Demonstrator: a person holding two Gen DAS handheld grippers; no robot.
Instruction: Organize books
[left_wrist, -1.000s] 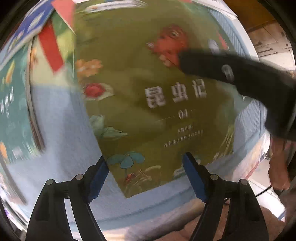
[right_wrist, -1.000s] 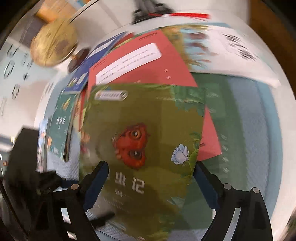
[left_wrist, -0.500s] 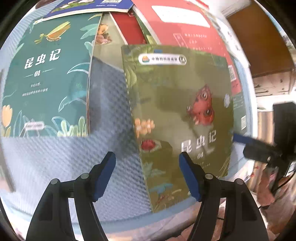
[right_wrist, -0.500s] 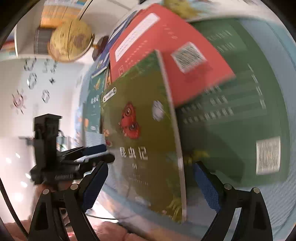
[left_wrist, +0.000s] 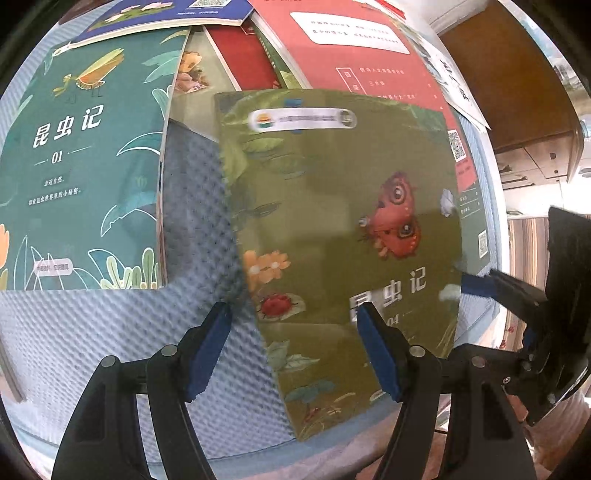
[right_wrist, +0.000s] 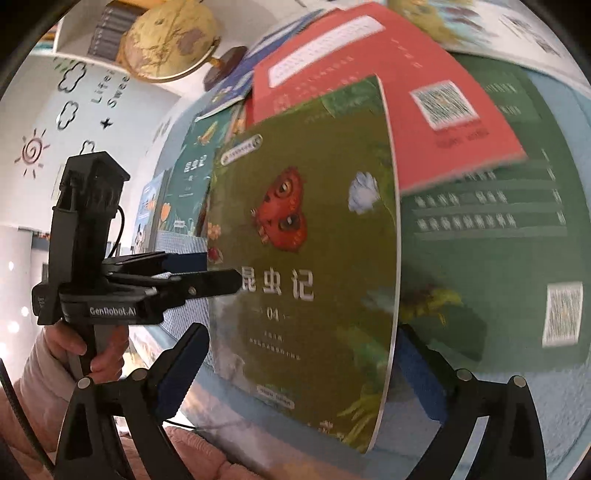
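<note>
The left gripper (left_wrist: 291, 343) has just been narrowing its jaws; they stand open over the olive book's (left_wrist: 343, 236) left edge, pressing nothing. The right gripper (right_wrist: 299, 373) is open too, one finger each side of that book's right edge, which looks lifted off the green book (right_wrist: 491, 236) beneath; contact is unclear. Bare blue mat (left_wrist: 110, 332) lies left of the olive book, the teal book (left_wrist: 81, 162) beyond it. The olive cover shows a red butterfly.

Blue textured mat (left_wrist: 92, 332) under scattered books (left_wrist: 343, 236).
</note>
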